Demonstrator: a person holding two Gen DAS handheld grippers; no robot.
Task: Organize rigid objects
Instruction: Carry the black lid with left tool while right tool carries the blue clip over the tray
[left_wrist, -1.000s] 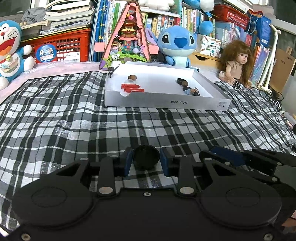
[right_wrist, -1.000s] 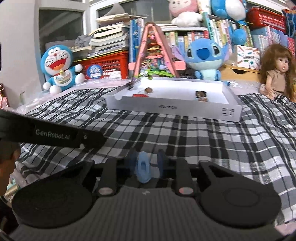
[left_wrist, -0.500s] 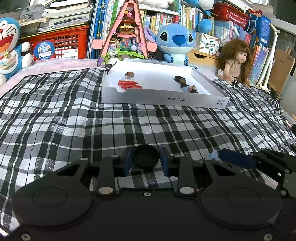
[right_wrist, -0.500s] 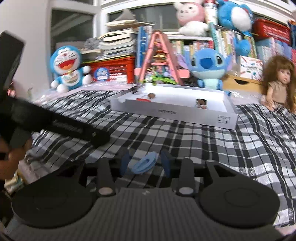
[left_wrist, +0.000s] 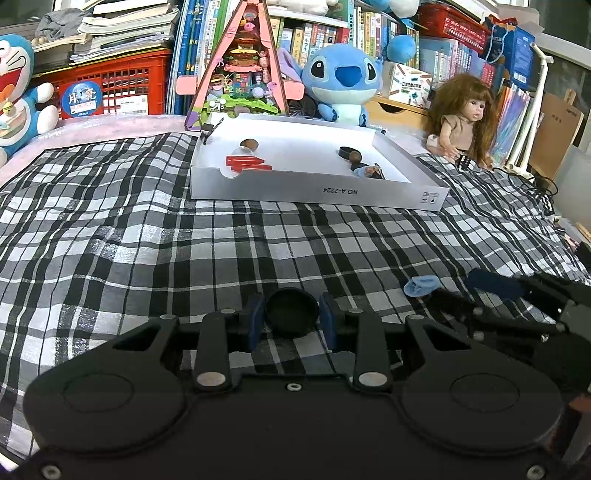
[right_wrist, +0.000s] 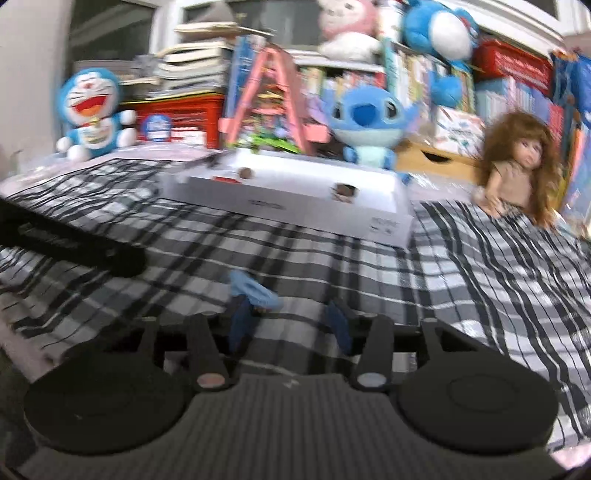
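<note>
Against shelves of books and plush toys, a checked cloth (left_wrist: 147, 240) covers the surface where a white tray (left_wrist: 317, 192) holds small items. The left tool (left_wrist: 291, 317) is clenched on a round black cap (left_wrist: 292, 310). The right tool (right_wrist: 290, 325), jaws opening, stands released; a light-blue piece (right_wrist: 253, 290) lies on the cloth at its left fingertip.

A round black cap (left_wrist: 292, 312) is clamped between the blue pads (left_wrist: 255, 323) of the left gripper (left_wrist: 291, 325) above the plaid cloth (left_wrist: 147, 251). A light-blue piece (left_wrist: 421, 285) is seen lying on the cloth, just beside the right gripper (left_wrist: 476, 291). A white tray (left_wrist: 314, 190) is set beyond.
</note>
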